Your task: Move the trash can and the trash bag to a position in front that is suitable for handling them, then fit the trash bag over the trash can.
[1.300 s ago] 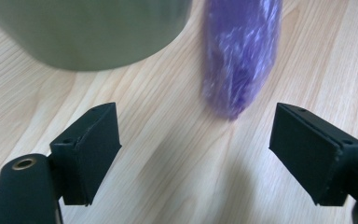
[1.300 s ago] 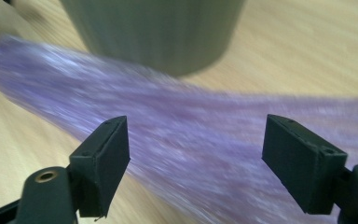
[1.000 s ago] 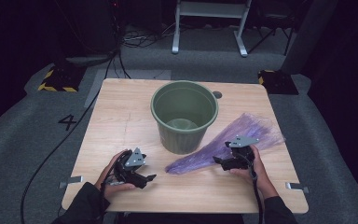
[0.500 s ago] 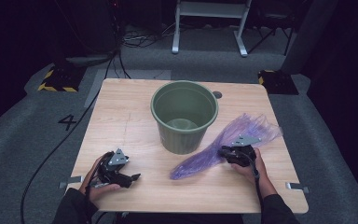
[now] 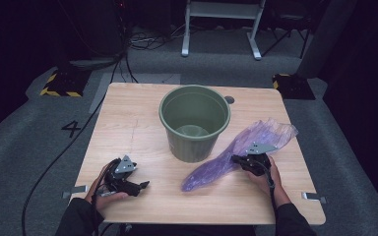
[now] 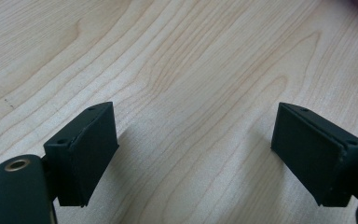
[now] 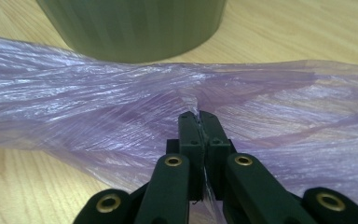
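Film of the purple bag (image 7: 121, 116) is pinched by the right gripper (image 7: 198, 116), whose jaws have just closed; the left gripper (image 6: 193, 154) is held wide apart over the table (image 6: 191, 56).

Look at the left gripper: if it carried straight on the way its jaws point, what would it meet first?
Probably the bare wooden table. The left gripper is open, tilted down at the wood, with nothing between its jaws. Were it level instead, the purple plastic bag lies next along that line.

A single digit, a dark "4" (image 5: 72, 129), is marked on the grey floor (image 5: 24, 147) beyond and to the left of the left gripper (image 5: 139, 187). Nothing else bears writing that can be read
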`<act>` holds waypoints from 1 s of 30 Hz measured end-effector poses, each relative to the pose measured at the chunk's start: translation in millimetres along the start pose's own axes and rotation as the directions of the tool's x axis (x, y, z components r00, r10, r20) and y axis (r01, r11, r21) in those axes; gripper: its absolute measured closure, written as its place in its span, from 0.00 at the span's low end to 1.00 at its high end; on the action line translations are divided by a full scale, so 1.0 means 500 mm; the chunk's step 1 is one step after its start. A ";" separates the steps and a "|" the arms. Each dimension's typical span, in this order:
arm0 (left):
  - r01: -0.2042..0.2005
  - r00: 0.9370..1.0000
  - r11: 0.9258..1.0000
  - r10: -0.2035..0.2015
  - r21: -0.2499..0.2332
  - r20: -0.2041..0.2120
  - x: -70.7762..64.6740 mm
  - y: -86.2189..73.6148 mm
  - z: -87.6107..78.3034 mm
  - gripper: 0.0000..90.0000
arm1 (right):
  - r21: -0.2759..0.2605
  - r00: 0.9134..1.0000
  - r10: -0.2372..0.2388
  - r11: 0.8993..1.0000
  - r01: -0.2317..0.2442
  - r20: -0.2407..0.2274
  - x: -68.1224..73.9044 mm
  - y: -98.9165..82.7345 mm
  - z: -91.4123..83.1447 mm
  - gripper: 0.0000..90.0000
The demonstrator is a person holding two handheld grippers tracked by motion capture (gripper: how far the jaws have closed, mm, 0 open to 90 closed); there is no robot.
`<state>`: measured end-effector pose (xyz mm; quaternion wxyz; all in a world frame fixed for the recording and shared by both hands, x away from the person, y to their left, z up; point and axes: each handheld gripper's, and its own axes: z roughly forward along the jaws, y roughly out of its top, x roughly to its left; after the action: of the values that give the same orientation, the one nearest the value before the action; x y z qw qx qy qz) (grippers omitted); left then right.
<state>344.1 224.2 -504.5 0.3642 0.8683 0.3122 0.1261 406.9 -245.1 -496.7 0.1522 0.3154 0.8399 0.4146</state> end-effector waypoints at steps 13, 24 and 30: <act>0.001 1.000 1.000 -0.001 0.000 0.003 0.001 0.001 0.001 0.15 | -0.100 1.000 -0.001 0.995 0.001 -0.005 0.004 0.013 -0.048 1.00; -0.002 1.000 1.000 0.002 0.002 0.004 0.001 0.002 0.002 0.15 | -0.202 1.000 -0.010 0.979 0.009 -0.003 0.005 0.033 -0.099 1.00; -0.003 1.000 1.000 0.003 -0.001 0.006 0.002 0.002 0.003 0.15 | -0.239 0.999 -0.032 0.970 0.032 0.002 0.016 0.041 -0.122 1.00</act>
<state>346.1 223.4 -504.6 0.3652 0.8690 0.3097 0.1244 377.7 -266.8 -443.2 0.1949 0.2807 0.7890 0.5106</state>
